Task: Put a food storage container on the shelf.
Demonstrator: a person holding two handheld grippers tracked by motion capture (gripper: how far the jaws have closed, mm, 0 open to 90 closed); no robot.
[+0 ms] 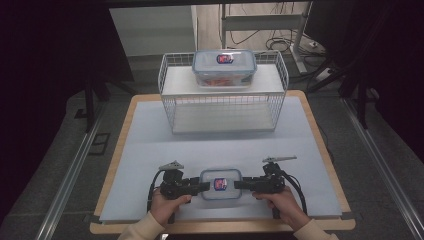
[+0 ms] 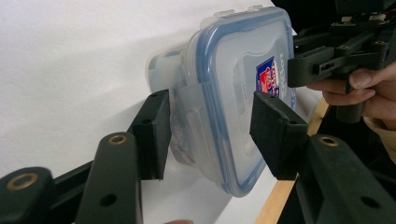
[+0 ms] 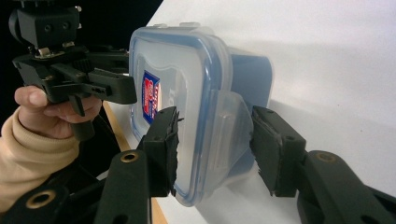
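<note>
A clear food container with a blue-sealed lid (image 1: pixel 220 176) lies near the table's front edge, between my two grippers. My left gripper (image 1: pixel 204 187) holds its left end. In the left gripper view the container (image 2: pixel 233 93) sits between the pads (image 2: pixel 275 135), one on the lid and one under the end clip. My right gripper (image 1: pixel 239 185) takes the right end. In the right gripper view one pad (image 3: pixel 163 149) lies on the container (image 3: pixel 187 84)'s lid and the other against the flared-out clip flap (image 3: pixel 231 126). Each view shows the opposite gripper farther off, held in a hand.
A white wire rack (image 1: pixel 223 102) stands at the middle back of the table, with a second lidded container (image 1: pixel 224 67) on its top shelf. The pale blue mat (image 1: pixel 150 150) covers the wooden table (image 1: pixel 118 165). Dark floor and cables lie beyond.
</note>
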